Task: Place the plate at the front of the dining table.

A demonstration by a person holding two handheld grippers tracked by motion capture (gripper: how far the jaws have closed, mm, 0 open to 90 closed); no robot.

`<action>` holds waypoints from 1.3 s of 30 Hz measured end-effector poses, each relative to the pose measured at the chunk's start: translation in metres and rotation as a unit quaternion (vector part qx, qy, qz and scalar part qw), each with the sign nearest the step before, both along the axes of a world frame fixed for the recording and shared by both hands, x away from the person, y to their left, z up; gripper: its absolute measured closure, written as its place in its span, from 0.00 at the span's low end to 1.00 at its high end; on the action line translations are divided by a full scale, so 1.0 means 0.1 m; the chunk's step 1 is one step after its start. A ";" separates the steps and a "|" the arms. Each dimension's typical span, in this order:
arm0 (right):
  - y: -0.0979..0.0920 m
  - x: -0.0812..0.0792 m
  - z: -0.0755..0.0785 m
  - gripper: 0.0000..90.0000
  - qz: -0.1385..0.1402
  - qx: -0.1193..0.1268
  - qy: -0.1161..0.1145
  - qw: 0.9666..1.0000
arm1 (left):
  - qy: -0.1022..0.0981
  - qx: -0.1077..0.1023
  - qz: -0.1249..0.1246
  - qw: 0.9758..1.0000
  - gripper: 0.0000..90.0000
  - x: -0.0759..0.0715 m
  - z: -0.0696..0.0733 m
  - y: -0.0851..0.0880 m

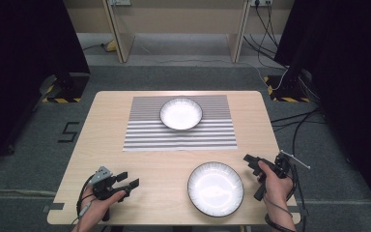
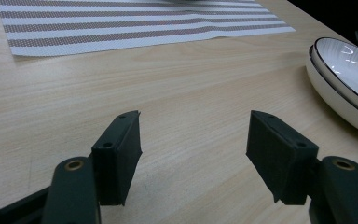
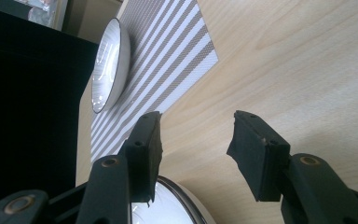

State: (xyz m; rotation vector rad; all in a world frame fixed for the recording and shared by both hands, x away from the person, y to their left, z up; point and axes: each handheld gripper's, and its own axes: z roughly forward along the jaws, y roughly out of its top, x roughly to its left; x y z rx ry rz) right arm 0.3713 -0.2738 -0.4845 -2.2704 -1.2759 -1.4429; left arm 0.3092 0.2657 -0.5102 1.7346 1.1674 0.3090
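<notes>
Two white bowls with dark rims are on the wooden table [image 1: 101, 130]. The far bowl [image 1: 181, 113] [image 3: 109, 63] rests on a grey-and-white striped placemat [image 1: 179, 130] [image 2: 121, 23] [image 3: 168, 60]. The near bowl [image 1: 216, 188] [image 2: 349, 79] [image 3: 172, 205] sits on bare wood by the front edge. My left gripper [image 1: 128, 180] [image 2: 193, 154] is open at the front left, low over the wood, with nothing between its jaws. My right gripper [image 1: 252, 162] [image 3: 193, 149] is open just right of the near bowl, tilted on its side, holding nothing.
Beyond the table stand a wooden desk frame [image 1: 121, 34] and black stands with yellow-striped bases [image 1: 60, 94] [image 1: 287, 92]. Cables [image 1: 294, 121] trail over the grey floor at the right. Bare wood lies between the two bowls and at the table's left.
</notes>
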 end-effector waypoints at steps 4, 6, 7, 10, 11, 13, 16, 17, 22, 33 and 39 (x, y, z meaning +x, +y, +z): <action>-0.06 -0.04 -0.01 0.58 -0.008 0.003 0.001 1.000 | 0.000 0.000 0.001 1.000 0.39 0.00 0.00 0.00; -0.08 -0.07 -0.03 0.58 -0.008 -0.001 0.002 1.000 | 0.000 0.000 0.001 1.000 0.39 0.00 0.00 0.00; -0.09 -0.08 -0.03 0.58 -0.010 0.003 0.002 1.000 | 0.000 0.001 0.000 1.000 0.39 0.00 0.00 0.00; -0.13 -0.11 -0.05 0.58 -0.012 0.001 0.002 1.000 | -0.001 0.001 0.000 1.000 0.39 0.00 0.00 0.00; -0.14 -0.13 -0.05 0.58 -0.014 0.002 0.003 1.000 | -0.001 0.001 0.000 1.000 0.39 -0.01 0.00 0.00; -0.16 -0.16 -0.06 0.58 -0.016 -0.007 0.002 1.000 | -0.001 0.000 0.001 1.000 0.39 -0.01 0.00 0.00; -0.19 -0.20 -0.06 0.58 -0.020 -0.005 0.003 1.000 | -0.001 0.000 0.001 1.000 0.39 -0.01 0.00 0.00; -0.21 -0.21 -0.07 0.58 -0.021 -0.007 0.002 1.000 | -0.001 0.000 0.001 1.000 0.39 -0.01 0.00 -0.01; -0.24 -0.25 -0.08 0.58 -0.024 -0.003 0.003 1.000 | -0.001 0.000 0.001 1.000 0.39 -0.01 0.00 -0.01; -0.33 -0.34 -0.13 0.58 -0.034 -0.001 0.003 0.999 | -0.001 0.001 0.002 1.000 0.39 -0.01 0.00 0.00; -0.36 -0.40 -0.17 0.58 -0.037 0.003 0.003 0.999 | 0.000 0.001 0.001 1.000 0.39 -0.01 0.00 -0.01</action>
